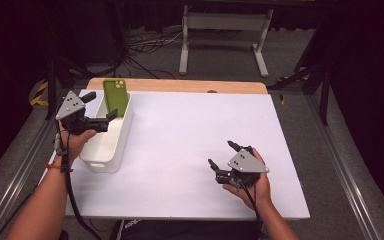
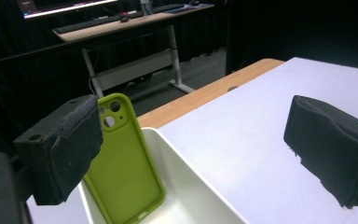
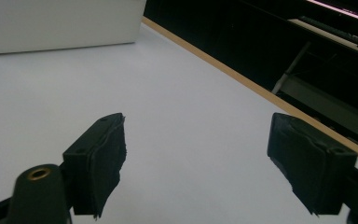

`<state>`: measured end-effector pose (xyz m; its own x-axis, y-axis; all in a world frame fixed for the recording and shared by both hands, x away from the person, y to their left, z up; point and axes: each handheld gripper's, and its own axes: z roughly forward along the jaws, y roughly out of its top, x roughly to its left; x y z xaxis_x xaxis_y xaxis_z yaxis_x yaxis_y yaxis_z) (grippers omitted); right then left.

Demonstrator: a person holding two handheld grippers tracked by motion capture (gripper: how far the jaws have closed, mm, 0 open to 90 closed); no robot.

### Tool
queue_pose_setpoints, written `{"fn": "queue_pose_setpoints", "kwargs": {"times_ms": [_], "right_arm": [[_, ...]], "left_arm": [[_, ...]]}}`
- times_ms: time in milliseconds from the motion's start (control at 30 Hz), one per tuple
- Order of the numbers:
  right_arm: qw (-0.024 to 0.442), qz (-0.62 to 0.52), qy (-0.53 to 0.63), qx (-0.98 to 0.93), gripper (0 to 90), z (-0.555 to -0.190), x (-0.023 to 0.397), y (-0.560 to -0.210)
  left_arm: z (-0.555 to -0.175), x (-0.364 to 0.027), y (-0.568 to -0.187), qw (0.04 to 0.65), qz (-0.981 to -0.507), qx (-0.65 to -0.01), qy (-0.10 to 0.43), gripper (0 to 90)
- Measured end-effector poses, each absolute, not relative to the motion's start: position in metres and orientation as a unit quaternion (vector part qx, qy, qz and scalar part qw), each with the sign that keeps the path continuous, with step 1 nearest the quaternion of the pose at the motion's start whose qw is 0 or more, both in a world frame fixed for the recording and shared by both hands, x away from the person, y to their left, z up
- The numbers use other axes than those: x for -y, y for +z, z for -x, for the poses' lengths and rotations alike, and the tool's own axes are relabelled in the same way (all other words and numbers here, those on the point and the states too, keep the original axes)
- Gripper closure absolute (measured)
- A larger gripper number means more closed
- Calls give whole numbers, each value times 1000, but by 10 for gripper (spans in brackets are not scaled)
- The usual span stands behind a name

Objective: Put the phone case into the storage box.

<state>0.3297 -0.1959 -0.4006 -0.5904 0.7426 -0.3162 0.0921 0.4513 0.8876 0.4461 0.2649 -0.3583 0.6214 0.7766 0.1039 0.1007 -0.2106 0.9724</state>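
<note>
Black jaws of the left gripper (image 2: 191,154) stand wide apart with nothing between them, above the near end of a white bin (image 2: 186,186). Just past them a green phone case (image 2: 126,168) leans upright against the bin's far wall, camera holes showing. From the high view, the bin sits at the bench's (image 1: 190,130) left edge, and the right gripper (image 1: 226,155) hovers well apart, jaws also wide and empty.

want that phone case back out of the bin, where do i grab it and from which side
Grip the case by its top edge, coming from above: it leans upright against the bin's far wall, camera end sticking above the rim. The left gripper is nearest, jaws open.
</note>
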Motion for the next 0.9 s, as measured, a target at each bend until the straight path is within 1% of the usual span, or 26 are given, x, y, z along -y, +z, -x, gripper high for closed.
{"fn": "queue_pose_setpoints", "kwargs": {"times_ms": [67, 133, 300, 433, 900], "right_arm": [[362, -270, 448, -771, 201, -330, 196, -401], [360, -267, 450, -772, 202, -329, 195, -400], [359, -268, 450, -773, 202, -330, 196, -400], [361, -268, 451, -772, 202, -329, 197, -400], [360, -267, 454, -770, 202, -328, 198, -398]], "left_arm": [[-444, -264, -359, 545, -715, -305, 315, 56], [-442, -264, -359, 549, -716, -304, 307, 58], [-436, -262, -358, 553, -714, -300, 308, 60], [-428, -259, -355, 557, -712, -290, 316, 66], [-403, -233, -353, 563, -726, -242, 312, 60]]}}
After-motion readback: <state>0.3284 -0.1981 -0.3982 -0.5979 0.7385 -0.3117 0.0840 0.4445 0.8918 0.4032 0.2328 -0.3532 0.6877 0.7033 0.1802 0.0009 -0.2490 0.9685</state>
